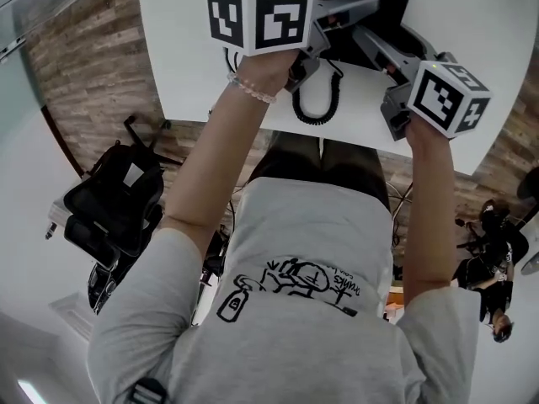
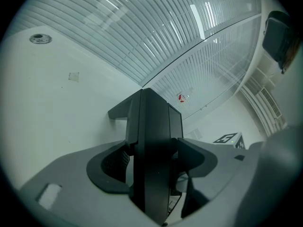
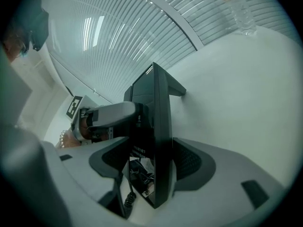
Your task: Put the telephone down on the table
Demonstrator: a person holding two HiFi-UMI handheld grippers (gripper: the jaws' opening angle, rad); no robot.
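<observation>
The black telephone point(image 1: 386, 11) is over the far part of the white table point(image 1: 185, 49), and its coiled cord point(image 1: 316, 108) lies in a loop on the tabletop. Both grippers reach to it from opposite sides. In the left gripper view the telephone point(image 2: 151, 145) stands edge-on between the jaws, and my left gripper point(image 2: 151, 162) is shut on it. My right gripper point(image 3: 151, 162) has the telephone point(image 3: 158, 126) between wide jaws. One pad lies close against it, and a gap shows at the other, where the cord point(image 3: 128, 197) hangs. The left gripper's finger point(image 3: 111, 115) shows beyond.
A clear water bottle point(image 3: 236, 4) stands on the table point(image 3: 236, 79) far from the telephone. A round cable grommet point(image 2: 41, 39) is set in the tabletop point(image 2: 47, 103). A black office chair point(image 1: 114, 204) stands on the wood floor at the left. Slatted blinds fill the background.
</observation>
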